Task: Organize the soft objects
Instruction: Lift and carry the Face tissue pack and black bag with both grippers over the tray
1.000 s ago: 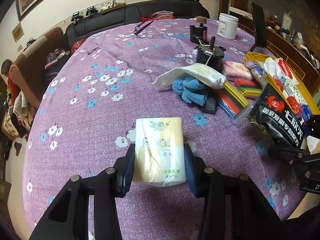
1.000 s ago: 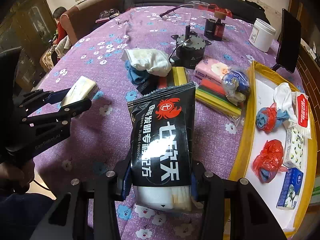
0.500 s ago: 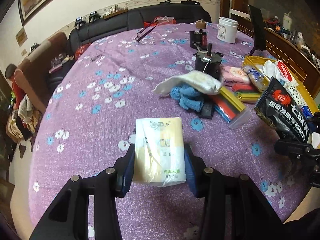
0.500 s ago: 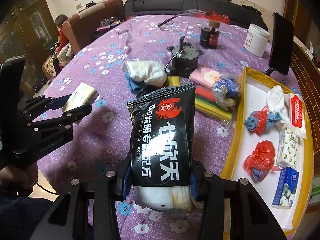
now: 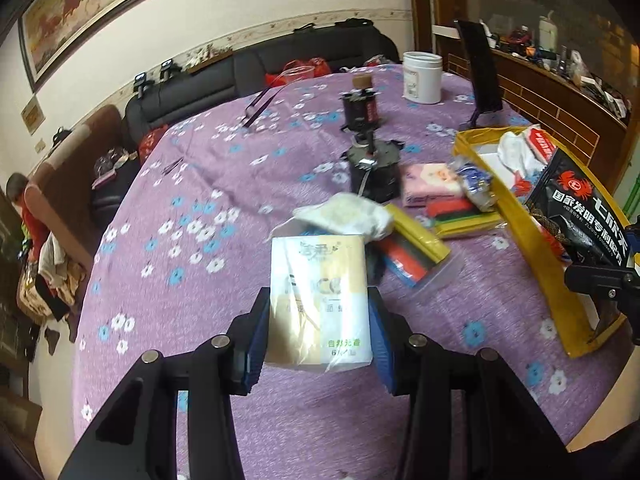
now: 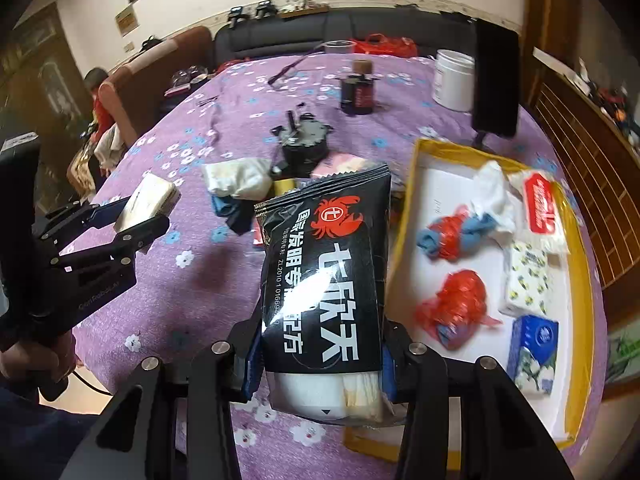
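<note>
Right wrist view: purple floral tablecloth [image 6: 208, 280] (black sofa [image 6: 304, 36] behind), both jaws pinching packs.

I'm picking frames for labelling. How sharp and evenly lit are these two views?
Left wrist: the tissue pack in the left gripper is fairly sharp, its print slightly smeared; the white cloth behind is motion-blurred; fisheye bends the table. Right wrist: the black bag is crisp, the tray and red bundles soft; corners vignette dark.
</note>
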Available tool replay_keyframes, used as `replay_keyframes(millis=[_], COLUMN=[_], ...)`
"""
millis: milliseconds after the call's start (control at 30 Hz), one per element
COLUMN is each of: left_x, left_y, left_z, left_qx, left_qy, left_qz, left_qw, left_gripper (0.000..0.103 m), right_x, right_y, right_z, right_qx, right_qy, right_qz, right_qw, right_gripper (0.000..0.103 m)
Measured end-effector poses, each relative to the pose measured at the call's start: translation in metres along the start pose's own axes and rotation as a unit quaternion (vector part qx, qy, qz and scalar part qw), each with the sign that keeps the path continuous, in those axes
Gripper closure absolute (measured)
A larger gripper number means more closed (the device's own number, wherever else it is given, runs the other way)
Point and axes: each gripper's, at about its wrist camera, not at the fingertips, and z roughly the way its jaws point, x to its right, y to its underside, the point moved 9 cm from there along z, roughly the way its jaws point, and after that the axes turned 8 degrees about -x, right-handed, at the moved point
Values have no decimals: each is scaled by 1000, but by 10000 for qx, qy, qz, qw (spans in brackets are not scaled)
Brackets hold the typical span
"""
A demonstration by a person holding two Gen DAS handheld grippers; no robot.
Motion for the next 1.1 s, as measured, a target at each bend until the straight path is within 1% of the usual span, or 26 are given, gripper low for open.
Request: replay_keyframes(millis=[400,667,933,1033,1100], left_x=[52,92,152,183,203], left_y=[-21,-36,-53,-54,-53], left_z=[-3,-7,-7,-7,-6], left_qx=[74,113,87,56,33], left_qy=[224,418,928,1190,1294], left_qz=[396,660,942,1126,1292], left_qw=[9989,9969,9912,9865,9831], left_gripper=[59,59,59,59,59], right_x=[51,99,151,165,174], right_y=[16,28,42,45,47], right_z=[-17,-29,-37,-38,-38], right_qx=[110,202,151,118,95], right_qy=[65,177,305,332,329], right_qz=[602,1139,1576,1627,1659], right_qw=[9981,9931,9869,9861,9856], right_gripper=[54,54,54,54,54])
